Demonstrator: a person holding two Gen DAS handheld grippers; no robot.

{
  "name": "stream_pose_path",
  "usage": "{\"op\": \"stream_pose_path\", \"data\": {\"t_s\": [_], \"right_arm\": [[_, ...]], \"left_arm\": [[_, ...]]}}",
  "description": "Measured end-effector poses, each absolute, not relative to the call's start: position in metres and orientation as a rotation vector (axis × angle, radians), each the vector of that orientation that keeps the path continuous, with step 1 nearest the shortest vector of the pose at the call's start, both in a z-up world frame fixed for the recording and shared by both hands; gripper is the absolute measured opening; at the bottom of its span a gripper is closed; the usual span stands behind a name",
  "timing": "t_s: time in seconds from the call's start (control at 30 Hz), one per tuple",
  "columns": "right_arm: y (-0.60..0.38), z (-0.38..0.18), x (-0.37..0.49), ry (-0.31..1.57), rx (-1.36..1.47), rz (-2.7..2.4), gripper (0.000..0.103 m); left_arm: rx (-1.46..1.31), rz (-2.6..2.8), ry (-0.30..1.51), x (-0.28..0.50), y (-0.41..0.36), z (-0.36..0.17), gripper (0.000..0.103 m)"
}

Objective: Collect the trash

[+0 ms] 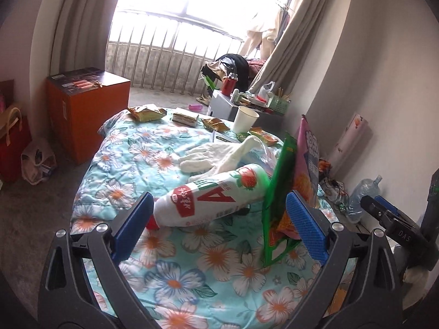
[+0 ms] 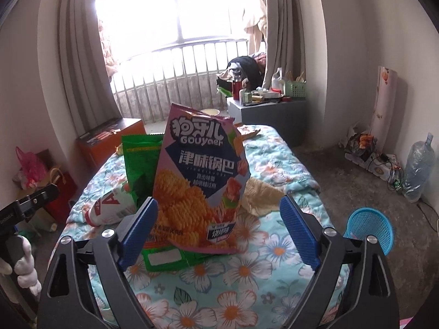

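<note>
Your left gripper (image 1: 219, 224) hovers low over the floral quilt (image 1: 170, 277) with its blue pads spread wide and nothing between them. A white drink bottle (image 1: 211, 200) lies on its side at the centre of the left wrist frame, just beyond the left pad, its red cap (image 1: 152, 223) pointing toward the camera; the label carries red lettering and a strawberry picture. Beside the right pad stand two snack bags seen edge-on: a green snack bag (image 1: 277, 189) and, right of it, a pink Gouyaer snack bag (image 1: 308, 161).

Your right gripper (image 2: 219, 227) is likewise spread, gripping nothing. The pink Gouyaer snack bag (image 2: 200, 181) stands upright at the centre of the right wrist frame, nearer the left pad, printed with orange ridged crisps. The green snack bag (image 2: 140, 161) stands behind and left of it, and the white drink bottle (image 2: 109, 205) lies at centre left.

At upper centre of the left wrist frame lie a white glove (image 1: 216, 156), a paper cup (image 1: 244, 119) and several small wrappers (image 1: 146, 112). A blue mesh basket (image 2: 370, 227) sits on the floor at lower right of the right wrist frame.
</note>
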State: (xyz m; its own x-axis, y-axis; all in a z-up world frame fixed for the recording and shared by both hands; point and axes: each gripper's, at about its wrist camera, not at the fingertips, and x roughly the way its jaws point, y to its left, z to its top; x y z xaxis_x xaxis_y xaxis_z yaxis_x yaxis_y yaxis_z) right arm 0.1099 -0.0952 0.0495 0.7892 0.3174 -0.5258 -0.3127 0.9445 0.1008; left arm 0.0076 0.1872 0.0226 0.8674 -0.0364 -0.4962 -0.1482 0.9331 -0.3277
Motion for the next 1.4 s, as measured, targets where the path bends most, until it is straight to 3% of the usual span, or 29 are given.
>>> {"op": "stream_pose_path", "data": {"t_s": [1.4], "right_arm": [[-0.129,0.009,0.146,0.729,0.130,0.360,0.091]], "left_arm": [[-0.352,0.079,0.514,0.032,0.203,0.007,0.093]]}}
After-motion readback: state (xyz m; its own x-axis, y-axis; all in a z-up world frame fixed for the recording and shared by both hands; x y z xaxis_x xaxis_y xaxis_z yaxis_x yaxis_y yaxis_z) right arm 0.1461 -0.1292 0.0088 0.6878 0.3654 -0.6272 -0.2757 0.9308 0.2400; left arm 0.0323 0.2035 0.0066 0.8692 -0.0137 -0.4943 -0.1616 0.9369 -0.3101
